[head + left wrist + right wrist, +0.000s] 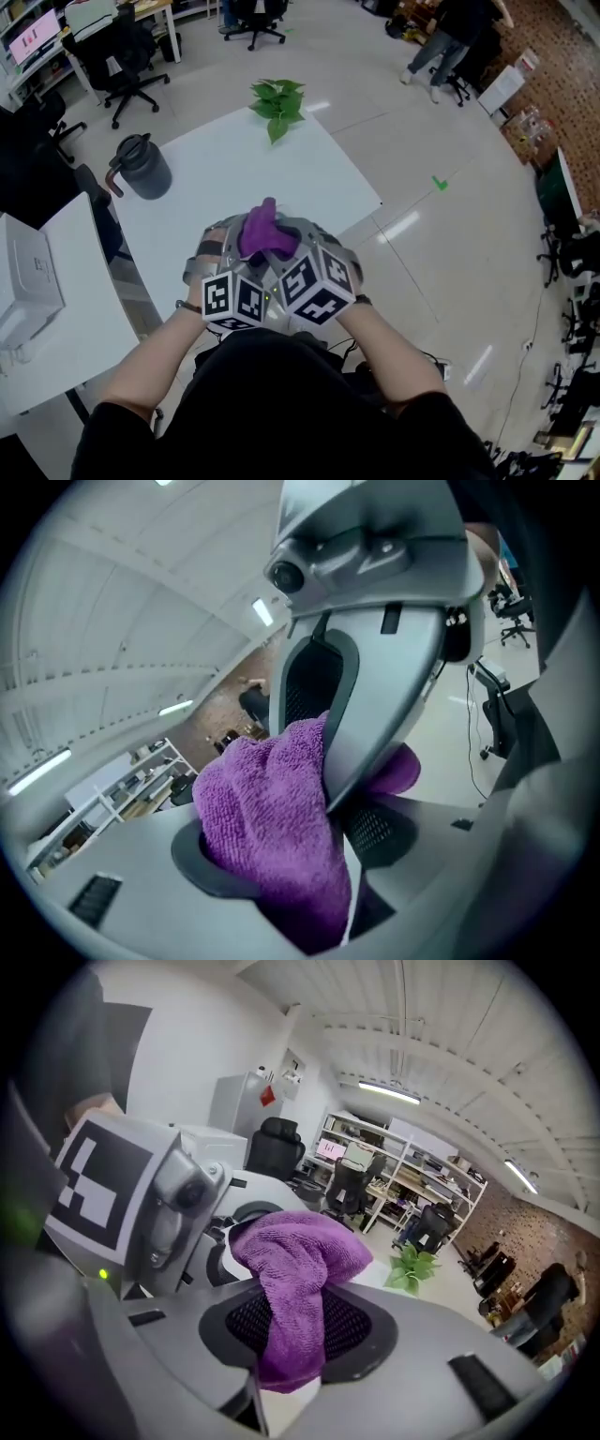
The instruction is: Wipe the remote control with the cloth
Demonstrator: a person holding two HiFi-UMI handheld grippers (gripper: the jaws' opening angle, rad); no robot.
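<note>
Holding the cloth (pixel 265 232) above the table (pixel 225 159).
My left gripper (pixel 234 242) and right gripper (pixel 300 242) both clamp it, tips together.

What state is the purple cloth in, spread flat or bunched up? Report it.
Bunched up. The purple cloth sits as a crumpled lump with thick folds hanging down in both gripper views; no part lies flat.

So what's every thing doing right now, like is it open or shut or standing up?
cloth: bunched up, held above the table, caught between both grippers.
left gripper: jaws wide, cloth packed between them; looks gripped.
right gripper: jaws close together, pinching the cloth.
jug: upright on the table, lid on.
plant: green and leafy, at the table's far corner.
</note>
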